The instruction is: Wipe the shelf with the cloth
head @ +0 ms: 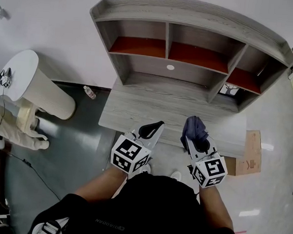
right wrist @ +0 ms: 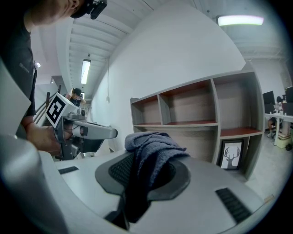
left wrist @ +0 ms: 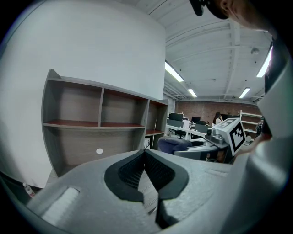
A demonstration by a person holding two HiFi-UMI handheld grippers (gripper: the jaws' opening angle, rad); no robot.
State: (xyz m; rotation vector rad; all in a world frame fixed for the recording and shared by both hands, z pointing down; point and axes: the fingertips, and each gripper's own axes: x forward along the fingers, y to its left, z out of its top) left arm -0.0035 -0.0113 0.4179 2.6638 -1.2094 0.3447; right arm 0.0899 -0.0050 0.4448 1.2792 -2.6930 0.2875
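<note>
A grey wooden shelf unit [head: 193,21] with red-brown boards stands on a grey desk [head: 137,110] against the white wall. My right gripper [head: 198,139] is shut on a dark blue cloth [head: 194,127], held over the desk's front edge, right of centre. In the right gripper view the cloth [right wrist: 149,148] bunches out between the jaws, with the shelf unit [right wrist: 197,121] ahead. My left gripper [head: 153,131] hovers beside it over the front edge, jaws shut with nothing between them; its pads [left wrist: 137,171] meet at the tips.
A framed deer picture [head: 230,89] leans in the shelf unit's lower right bay. A white round stool [head: 34,84] and a small bottle [head: 89,92] stand on the floor to the left. A cardboard box [head: 248,153] lies at the right of the desk.
</note>
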